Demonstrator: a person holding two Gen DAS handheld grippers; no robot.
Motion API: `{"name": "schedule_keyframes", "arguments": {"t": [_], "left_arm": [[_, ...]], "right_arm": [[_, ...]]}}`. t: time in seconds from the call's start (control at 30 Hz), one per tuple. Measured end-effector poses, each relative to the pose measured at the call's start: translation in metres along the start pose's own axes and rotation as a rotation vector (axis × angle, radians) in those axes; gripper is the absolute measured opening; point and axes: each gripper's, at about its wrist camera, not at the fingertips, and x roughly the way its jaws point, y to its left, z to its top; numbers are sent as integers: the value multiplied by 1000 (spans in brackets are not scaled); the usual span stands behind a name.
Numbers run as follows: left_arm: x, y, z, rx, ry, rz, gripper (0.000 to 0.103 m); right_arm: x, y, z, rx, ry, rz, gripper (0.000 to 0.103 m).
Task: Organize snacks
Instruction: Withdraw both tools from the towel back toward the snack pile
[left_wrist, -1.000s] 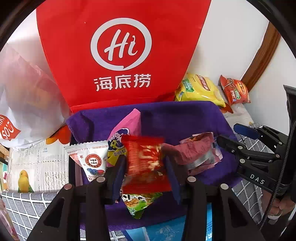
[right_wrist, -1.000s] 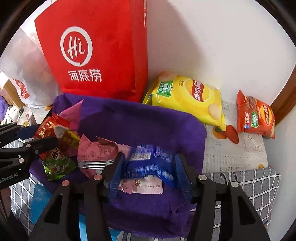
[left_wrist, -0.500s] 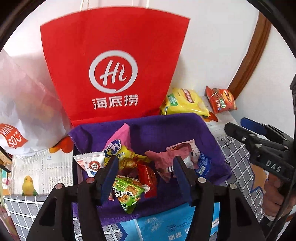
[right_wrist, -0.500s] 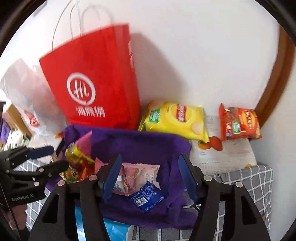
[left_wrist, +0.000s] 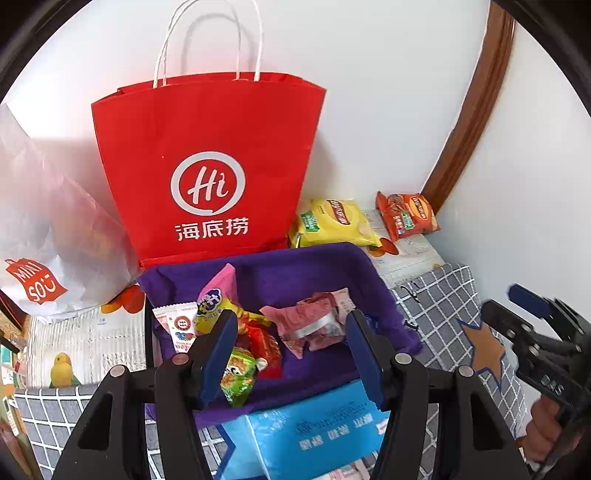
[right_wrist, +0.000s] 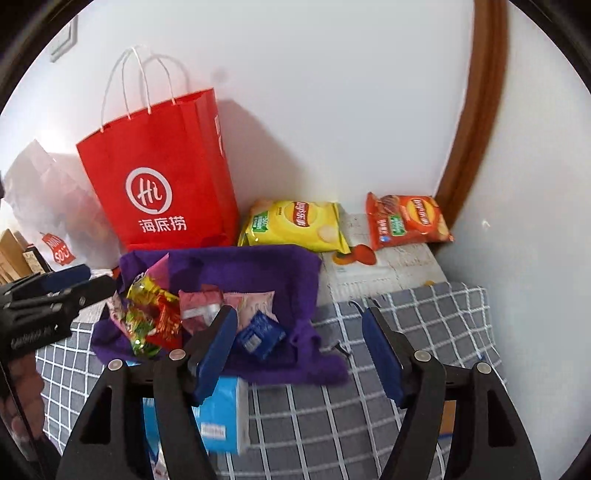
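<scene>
I had both tools parted and empty: the left tool (left_wrist: 290, 354) and the right tool (right_wrist: 301, 350) had just been opening, nothing between their pads. The snack packets (left_wrist: 258, 332) lay heaped in the purple cloth-lined basket (left_wrist: 295, 269), in front of the red paper bag (left_wrist: 207, 166).
</scene>
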Motion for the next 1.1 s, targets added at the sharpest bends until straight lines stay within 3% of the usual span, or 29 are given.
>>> {"name": "schedule_keyframes", "arguments": {"t": [0.3, 0.47, 0.57, 0.77, 0.9, 1.1], "left_arm": [[-44, -22, -11, 41, -53, -41, 58], [-67, -15, -30, 38, -55, -17, 59], [-78, -5, -42, 40, -59, 13, 59], [-88, 15, -71, 27, -39, 59, 59], [-85, 20, -92, 18, -7, 69, 59], [-80, 27, -120, -11, 31, 65, 59]], "right_arm": [[-66, -10, -42, -7, -66, -62, 70], [-79, -7, -65, 0, -64, -2, 70], [-79, -2, -77, 26, -49, 44, 70], [-71, 21, -103, -29, -2, 50, 70], [-60, 33, -124, -27, 46, 67, 70], [-51, 46, -152, -18, 85, 158, 70]]}}
